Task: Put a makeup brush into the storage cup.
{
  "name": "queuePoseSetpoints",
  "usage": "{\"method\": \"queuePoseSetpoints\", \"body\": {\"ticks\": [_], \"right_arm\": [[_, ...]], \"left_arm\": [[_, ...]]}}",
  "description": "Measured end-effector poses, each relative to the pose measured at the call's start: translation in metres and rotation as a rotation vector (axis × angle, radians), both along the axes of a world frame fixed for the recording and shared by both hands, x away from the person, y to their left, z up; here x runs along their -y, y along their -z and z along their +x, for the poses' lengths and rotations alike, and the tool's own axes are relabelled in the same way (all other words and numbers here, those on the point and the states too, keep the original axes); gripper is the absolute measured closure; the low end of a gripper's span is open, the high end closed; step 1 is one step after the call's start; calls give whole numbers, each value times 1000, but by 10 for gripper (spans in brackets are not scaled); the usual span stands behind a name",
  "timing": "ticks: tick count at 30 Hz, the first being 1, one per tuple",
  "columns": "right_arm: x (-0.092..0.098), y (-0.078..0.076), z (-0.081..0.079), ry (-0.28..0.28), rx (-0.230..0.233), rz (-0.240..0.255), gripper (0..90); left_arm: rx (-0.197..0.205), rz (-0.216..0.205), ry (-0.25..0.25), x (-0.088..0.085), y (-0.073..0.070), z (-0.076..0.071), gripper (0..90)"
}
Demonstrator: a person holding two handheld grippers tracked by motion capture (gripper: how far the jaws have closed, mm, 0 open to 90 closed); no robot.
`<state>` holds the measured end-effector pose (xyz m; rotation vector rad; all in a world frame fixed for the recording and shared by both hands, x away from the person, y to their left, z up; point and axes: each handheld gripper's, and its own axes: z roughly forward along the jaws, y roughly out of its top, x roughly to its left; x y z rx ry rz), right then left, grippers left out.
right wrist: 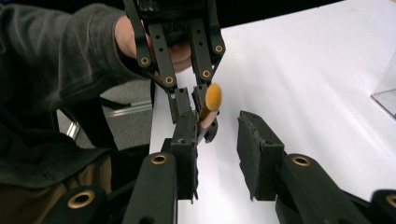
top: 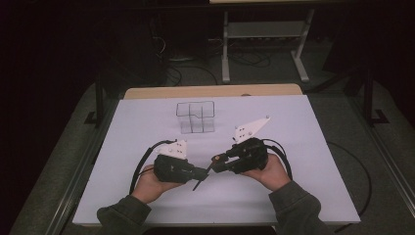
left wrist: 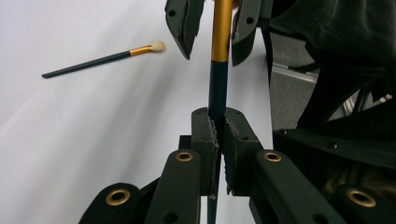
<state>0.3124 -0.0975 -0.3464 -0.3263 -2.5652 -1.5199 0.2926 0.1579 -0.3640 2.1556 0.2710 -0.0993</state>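
My left gripper [left wrist: 218,140] pinches the brush [left wrist: 219,51] by its dark handle; right gripper [right wrist: 217,149] jaws spread, brush head just beside one pad. Spare brush [left wrist: 100,59] lies at ten o'clock. Clear organizer [top: 195,116] at twelve; bare table [top: 303,147] around, edges well apart.

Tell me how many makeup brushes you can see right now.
2. One brush is clamped upright in the left gripper, its gold end between the right gripper's open jaws. The other brush lies flat on the white table. More may be hidden.
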Motion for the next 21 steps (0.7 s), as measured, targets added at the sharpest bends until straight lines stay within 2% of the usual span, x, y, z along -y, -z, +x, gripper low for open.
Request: {"method": "queuePoseSetpoints", "body": {"ticks": [5,8,13,16,21], "right_arm": [[-3,2,1,7,-7,35,740],[-4,3,3,2,-15,54,812],[-4,4,5,-8,-37,57,833],[-6,0,4,-15,-27,26,833],[-9,-7,4,-36,-1,-62,833]], "left_arm": [[-19,-36,-33,-1,1,2,836],[-13,-43,-36,-1,1,3,837],[-12,-39,-34,-1,2,2,831],[-20,-24,-40,-1,2,2,771],[-25,8,-25,0,5,1,745]]}}
